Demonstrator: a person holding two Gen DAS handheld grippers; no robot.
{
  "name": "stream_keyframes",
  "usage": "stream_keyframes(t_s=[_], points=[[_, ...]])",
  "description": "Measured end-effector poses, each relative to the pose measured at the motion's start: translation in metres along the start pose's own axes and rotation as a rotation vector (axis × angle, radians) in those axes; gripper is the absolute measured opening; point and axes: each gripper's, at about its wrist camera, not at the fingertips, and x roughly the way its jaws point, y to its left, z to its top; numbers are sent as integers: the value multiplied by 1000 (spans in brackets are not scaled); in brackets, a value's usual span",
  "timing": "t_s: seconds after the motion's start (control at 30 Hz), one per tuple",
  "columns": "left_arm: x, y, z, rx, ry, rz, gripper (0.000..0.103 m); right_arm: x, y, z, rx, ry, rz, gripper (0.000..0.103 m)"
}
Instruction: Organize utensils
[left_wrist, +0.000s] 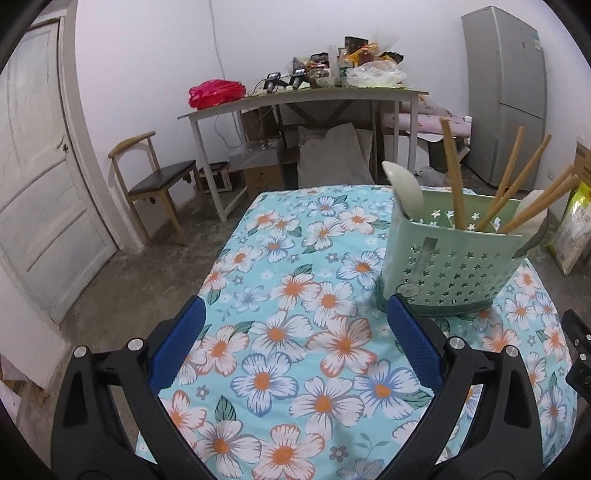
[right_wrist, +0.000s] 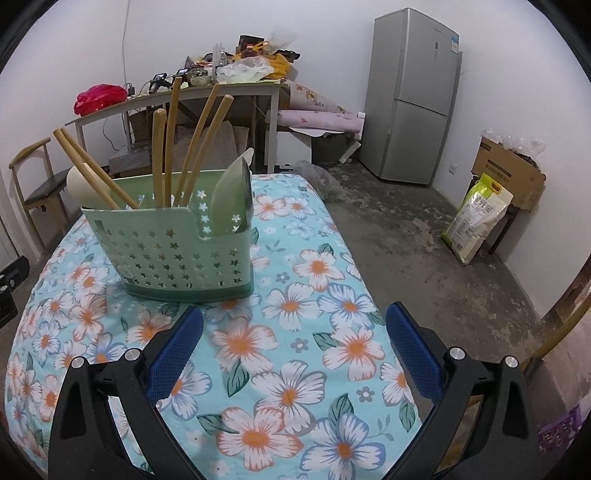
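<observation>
The utensil basket (right_wrist: 173, 240), pale green plastic with star-shaped holes, stands upright on the table, toward its far half. In the right wrist view it sits left of centre; in the left wrist view (left_wrist: 454, 258) it sits to the right, just beyond the left gripper's right finger. Inside it, several wooden chopsticks (right_wrist: 195, 147) lean at different angles, their tips fanning above the rim. A white spoon (right_wrist: 79, 184) rests at the basket's left end in the right wrist view, and a pale green spoon (right_wrist: 231, 192) stands in the narrower compartment at its right end. The same chopsticks (left_wrist: 452, 173) and the green spoon (left_wrist: 404, 188) show in the left wrist view.

The basket rests on a blue floral tablecloth (right_wrist: 295, 332) that covers the table.

The left gripper (left_wrist: 295, 317) is spread wide, nothing between its blue pads, held above the cloth near the basket's base. The right gripper (right_wrist: 295, 325) is likewise spread and empty, its left finger near the basket's front.

Beyond stand a cluttered desk (left_wrist: 295, 98), a wooden chair (left_wrist: 155, 181), a grey refrigerator (right_wrist: 413, 96) and a cardboard box (right_wrist: 509, 173).
</observation>
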Motion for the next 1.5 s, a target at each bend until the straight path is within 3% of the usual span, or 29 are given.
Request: stream_keyframes(t_s=[0.23, 1.5], points=[[5, 8, 0, -46, 25, 7, 95, -1, 5, 3, -19, -5, 6, 96], [6, 7, -1, -23, 35, -1, 95, -4, 13, 8, -35, -5, 18, 96]])
